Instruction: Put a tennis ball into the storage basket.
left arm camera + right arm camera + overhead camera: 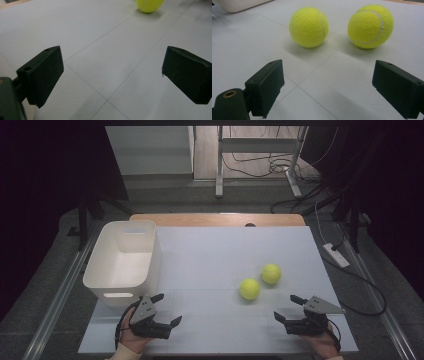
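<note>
Two yellow tennis balls lie on the white table top, right of centre: the nearer ball (249,289) (309,27) and the farther ball (270,273) (370,26). My right gripper (287,308) (327,87) stands open just short of them, jaws wide apart and empty. At the front left my left gripper (166,309) (111,72) is open too, nothing between its jaws; one tennis ball (149,5) shows far ahead of it. A white plastic bin (123,262) stands empty at the left.
The white table top (210,265) ends at a wooden strip (220,219) at the back. Beyond it are a metal frame's legs (219,165) and loose cables on the floor. A white power strip (336,255) lies off the table's right side.
</note>
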A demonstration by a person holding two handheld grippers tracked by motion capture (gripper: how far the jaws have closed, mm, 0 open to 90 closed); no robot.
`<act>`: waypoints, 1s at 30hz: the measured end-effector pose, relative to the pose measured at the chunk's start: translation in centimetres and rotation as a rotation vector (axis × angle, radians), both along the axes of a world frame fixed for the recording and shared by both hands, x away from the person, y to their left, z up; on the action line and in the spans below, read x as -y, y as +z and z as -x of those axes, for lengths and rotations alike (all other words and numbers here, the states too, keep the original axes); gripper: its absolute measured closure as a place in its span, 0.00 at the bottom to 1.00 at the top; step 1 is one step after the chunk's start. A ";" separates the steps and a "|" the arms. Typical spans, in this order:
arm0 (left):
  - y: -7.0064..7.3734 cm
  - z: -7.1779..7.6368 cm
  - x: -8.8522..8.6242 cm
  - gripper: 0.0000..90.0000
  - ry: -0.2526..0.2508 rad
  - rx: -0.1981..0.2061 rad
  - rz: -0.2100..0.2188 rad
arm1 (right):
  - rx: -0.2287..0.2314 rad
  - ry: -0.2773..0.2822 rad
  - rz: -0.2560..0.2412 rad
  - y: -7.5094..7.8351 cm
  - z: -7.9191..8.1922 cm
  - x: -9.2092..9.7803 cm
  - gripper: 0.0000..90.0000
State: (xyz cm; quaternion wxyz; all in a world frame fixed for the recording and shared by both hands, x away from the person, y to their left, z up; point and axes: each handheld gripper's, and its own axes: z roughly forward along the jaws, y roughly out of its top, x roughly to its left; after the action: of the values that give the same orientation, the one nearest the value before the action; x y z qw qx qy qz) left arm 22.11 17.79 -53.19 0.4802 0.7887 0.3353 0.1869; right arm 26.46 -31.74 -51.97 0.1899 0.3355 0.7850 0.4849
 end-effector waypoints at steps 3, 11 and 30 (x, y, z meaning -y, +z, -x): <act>-0.1 0.1 0.0 0.05 0.002 -0.001 -0.008 | -0.002 0.004 -0.010 0.0 -0.2 0.1 0.12; 0.0 0.1 0.0 0.05 0.009 0.002 0.000 | -0.003 0.010 0.000 -0.1 -0.1 -0.1 0.12; 0.5 0.1 0.6 0.05 0.012 0.011 0.005 | 0.008 0.005 -0.016 0.0 -0.1 -0.1 0.12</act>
State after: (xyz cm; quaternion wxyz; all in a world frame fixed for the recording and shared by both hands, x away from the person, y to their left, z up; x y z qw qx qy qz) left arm 21.99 17.21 -52.71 0.4831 0.7843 0.3378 0.1934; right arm 26.55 -31.64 -51.97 0.1890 0.3332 0.7812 0.4929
